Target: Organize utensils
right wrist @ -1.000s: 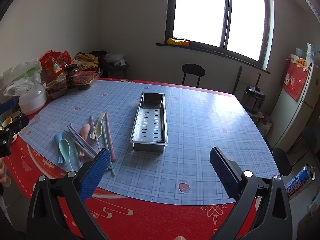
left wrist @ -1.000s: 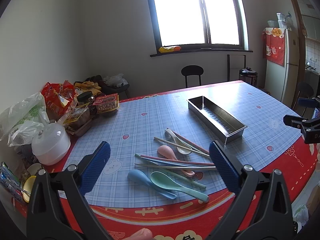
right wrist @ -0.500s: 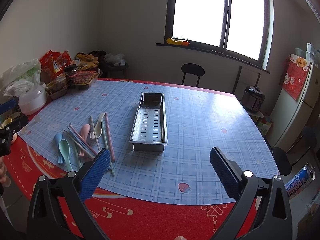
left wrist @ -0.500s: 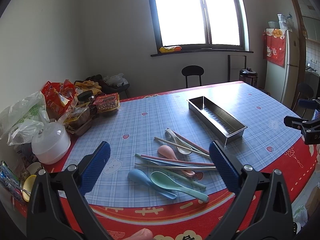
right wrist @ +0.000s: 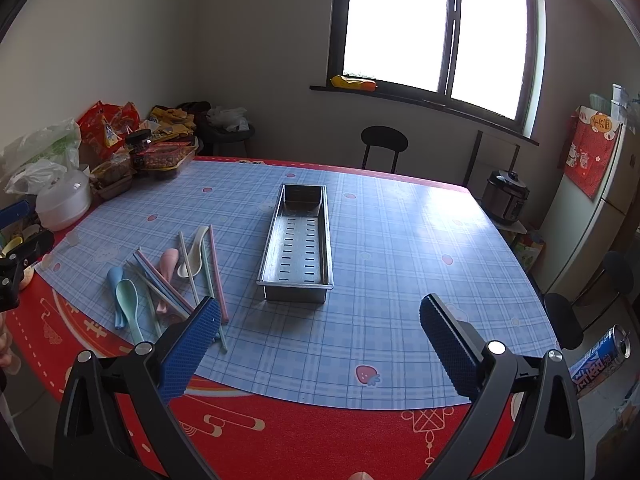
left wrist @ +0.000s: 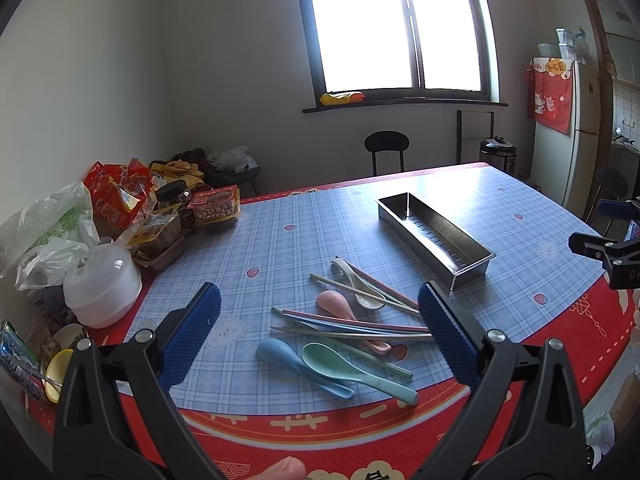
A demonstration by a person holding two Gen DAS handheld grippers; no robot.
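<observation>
A loose heap of pastel spoons and chopsticks lies on the blue checked mat: a blue spoon (left wrist: 294, 362), a green spoon (left wrist: 348, 366), a pink spoon (left wrist: 340, 306), a white spoon (left wrist: 358, 286) and several chopsticks (left wrist: 352, 326). The same heap (right wrist: 168, 276) shows in the right wrist view. To its right stands an empty steel tray (left wrist: 436, 236) with a slotted floor (right wrist: 300, 248). My left gripper (left wrist: 318, 330) hovers open just short of the heap. My right gripper (right wrist: 320, 338) hangs open in front of the tray.
Snack bags and a jar (left wrist: 160, 208) crowd the table's far left corner, beside a white lidded container (left wrist: 102, 284) and plastic bags (left wrist: 44, 232). A black chair (right wrist: 384, 146) stands beyond the table. A drink can (right wrist: 600, 356) lies on the floor at right.
</observation>
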